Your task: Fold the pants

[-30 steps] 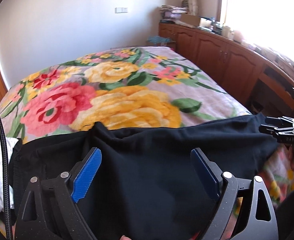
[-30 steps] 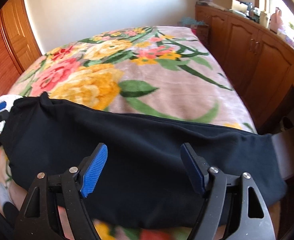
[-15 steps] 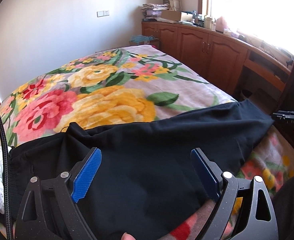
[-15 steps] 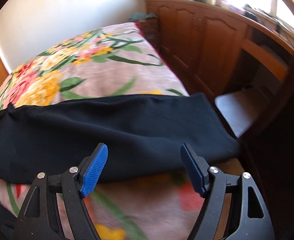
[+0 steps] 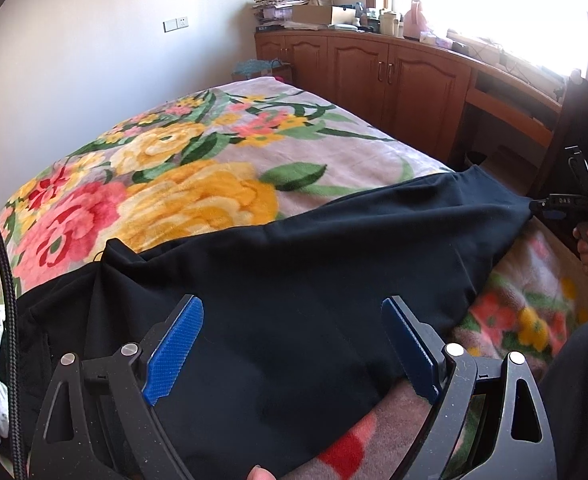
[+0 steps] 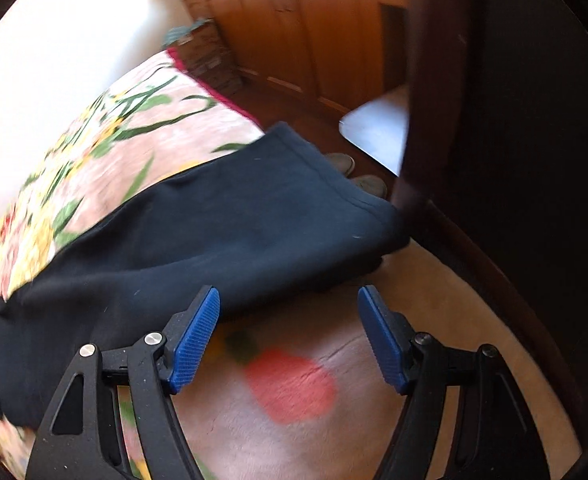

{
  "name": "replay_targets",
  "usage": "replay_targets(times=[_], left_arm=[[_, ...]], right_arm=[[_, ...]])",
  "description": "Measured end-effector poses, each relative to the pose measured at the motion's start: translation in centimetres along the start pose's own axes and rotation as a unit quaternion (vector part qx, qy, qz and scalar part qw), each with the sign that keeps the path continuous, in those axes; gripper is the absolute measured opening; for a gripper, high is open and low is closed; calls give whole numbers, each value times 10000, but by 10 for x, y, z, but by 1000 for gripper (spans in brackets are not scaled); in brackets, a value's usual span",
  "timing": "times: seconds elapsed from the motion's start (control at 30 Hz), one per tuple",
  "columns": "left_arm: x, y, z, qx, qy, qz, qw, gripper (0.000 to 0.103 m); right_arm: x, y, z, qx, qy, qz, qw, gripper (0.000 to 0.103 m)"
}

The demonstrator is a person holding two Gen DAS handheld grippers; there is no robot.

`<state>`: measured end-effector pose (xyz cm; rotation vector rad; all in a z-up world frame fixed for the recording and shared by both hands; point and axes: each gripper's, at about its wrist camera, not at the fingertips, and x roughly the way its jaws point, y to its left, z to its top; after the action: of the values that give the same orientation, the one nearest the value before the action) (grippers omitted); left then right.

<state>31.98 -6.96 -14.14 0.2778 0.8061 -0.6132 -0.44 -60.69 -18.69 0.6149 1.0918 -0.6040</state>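
Pants are laid flat across the bed, ready for folding. Left gripper and right gripper are held wide, nothing gripped (right is aimed near the hem).

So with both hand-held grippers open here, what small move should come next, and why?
Probably bring the right hand-held gripper forward onto the hem end of the dark navy fabric pants and close. Its jaws are open over the floral blanket, just short of the cloth, which lies stretched along the bed edge.

Only faint white characters, perhaps "DAS", show on the right tongs, barely legible.
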Motion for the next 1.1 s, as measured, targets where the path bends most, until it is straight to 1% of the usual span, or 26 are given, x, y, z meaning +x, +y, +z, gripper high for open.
replay_targets(times=[0.13,0.27,0.3,0.37,0.43,0.53,0.6,0.63,0.67,0.7,0.73,0.8,0.87,0.97,1.1], left_arm=[[0,2,2,-16,19,-10,10000,92],[0,1,2,-5,30,-1,10000,92],[0,1,2,7,33,5,10000,92],[0,-1,2,32,16,3,10000,92],[1,-3,2,35,14,-4,10000,92],[4,-3,0,34,44,-6,10000,92],[4,-4,0,51,59,1,10000,92],[4,-4,0,58,62,5,10000,92],[4,-4,1,58,54,9,10000,92],[3,-3,2,52,40,9,10000,92],[2,-2,2,37,28,6,10000,92],[2,-1,2,3,26,2,10000,92],[1,0,2,-20,25,8,10000,92],[0,1,2,-53,-2,3,10000,92],[-5,2,2,-130,-73,-3,9999,92]], right_arm=[[9,-12,6,428,47,146,9990,73],[18,-18,13,754,68,104,9971,72],[23,-20,14,865,193,84,9960,68],[30,-21,15,1000,346,50,9944,65],[30,-19,16,986,309,33,9946,61],[31,-16,20,889,251,-154,9956,54],[32,-19,23,984,246,-258,9945,46],[33,-20,24,1040,237,-312,9938,45],[33,-20,25,1072,221,-375,9933,40],[31,-17,26,1046,155,-488,9932,32],[28,-14,27,967,54,-612,9934,29],[18,-3,29,713,-145,-828,9939,17],[2,10,31,421,-424,-978,9934,14],[-18,27,34,120,-732,-1068,9915,12],[-37,48,43,-106,-927,-883,9917,10]])
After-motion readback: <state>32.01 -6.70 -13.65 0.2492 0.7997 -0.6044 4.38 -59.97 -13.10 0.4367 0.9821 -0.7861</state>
